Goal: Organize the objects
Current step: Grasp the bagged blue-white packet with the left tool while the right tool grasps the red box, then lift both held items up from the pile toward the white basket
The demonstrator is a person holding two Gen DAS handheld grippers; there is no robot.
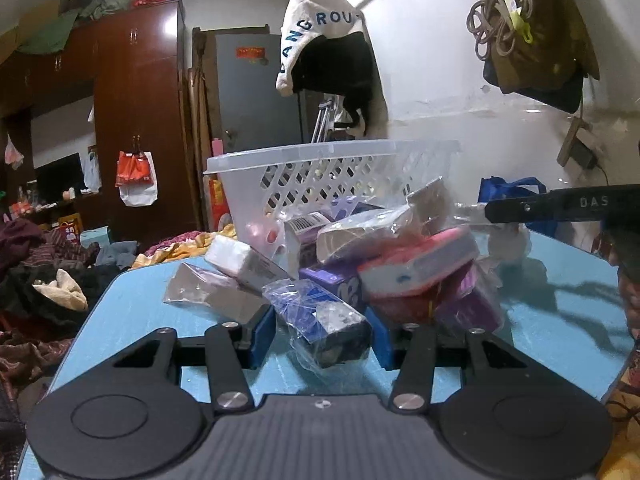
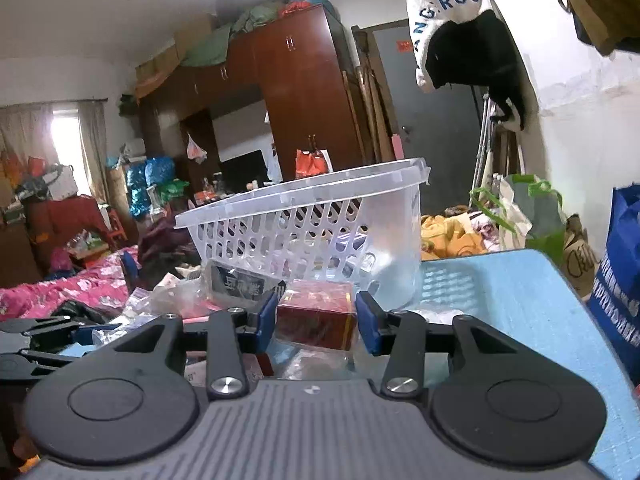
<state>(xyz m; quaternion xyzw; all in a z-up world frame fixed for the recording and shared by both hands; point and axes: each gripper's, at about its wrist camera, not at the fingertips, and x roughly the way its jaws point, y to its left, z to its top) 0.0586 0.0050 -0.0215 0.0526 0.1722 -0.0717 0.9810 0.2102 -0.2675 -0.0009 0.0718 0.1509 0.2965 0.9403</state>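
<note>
A pile of wrapped packets [image 1: 384, 264] lies on the blue table [image 1: 560, 320] in front of a clear plastic basket [image 1: 332, 176]. My left gripper [image 1: 322, 340] is open, its blue pads on either side of a blue-and-purple packet in clear wrap [image 1: 324, 320]. In the right wrist view my right gripper [image 2: 316, 320] is open around a dark red box in clear wrap [image 2: 316, 316], pads close to its sides. The basket [image 2: 312, 220] stands just behind it, tilted, with a few packets inside. The right gripper's arm [image 1: 560, 204] reaches in from the right of the left wrist view.
A cluttered bed with clothes [image 1: 40, 280] lies left of the table. A blue bag [image 2: 616, 280] and green bags [image 2: 532, 216] stand right of the table. A wardrobe [image 1: 132, 120] and grey door [image 1: 256, 92] are behind. A cap [image 1: 324, 40] hangs on the wall.
</note>
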